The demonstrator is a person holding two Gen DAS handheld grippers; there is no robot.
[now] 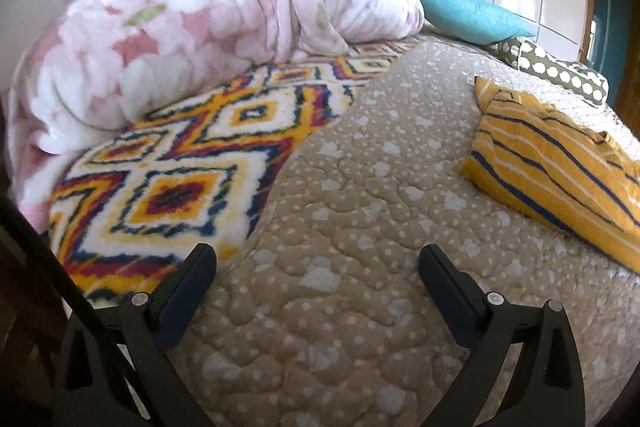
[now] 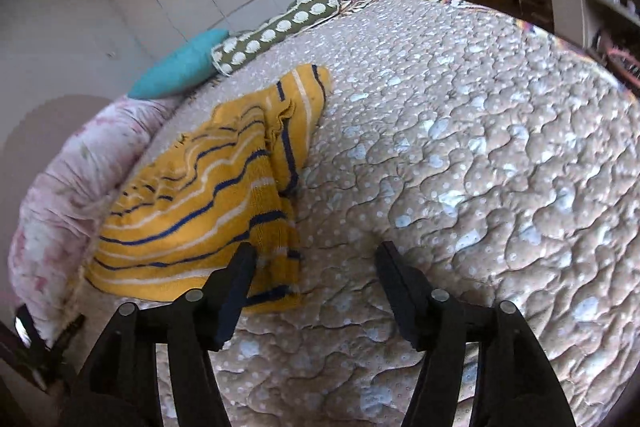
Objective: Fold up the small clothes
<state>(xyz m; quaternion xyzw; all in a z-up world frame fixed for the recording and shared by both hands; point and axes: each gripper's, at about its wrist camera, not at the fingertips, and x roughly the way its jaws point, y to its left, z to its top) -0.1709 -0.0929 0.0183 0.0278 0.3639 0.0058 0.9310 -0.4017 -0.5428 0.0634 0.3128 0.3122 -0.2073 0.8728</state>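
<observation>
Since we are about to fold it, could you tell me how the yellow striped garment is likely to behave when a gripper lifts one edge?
The yellow striped garment already lies rumpled in soft folds, so it will probably drape limply instead of holding shape. Its knit looks thick, so it should grip well, not slip. On the quilted bedspread, it may drag and bunch when pushed.

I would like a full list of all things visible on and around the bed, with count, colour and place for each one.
striped garment: one, mustard yellow with navy and white stripes, lying partly folded on the quilt.
quilt: one, beige with pale spots, covering the bed.
patterned blanket: one, multicolour diamonds, left of the quilt.
floral blanket: one, pink and white, bunched at the far left.
cushion: one, turquoise, by the wall.
bolster: one, olive with white dots, beside the cushion.
left hand-held gripper: black, open, above the quilt.
right hand-held gripper: black, open, at the garment's near edge.
</observation>
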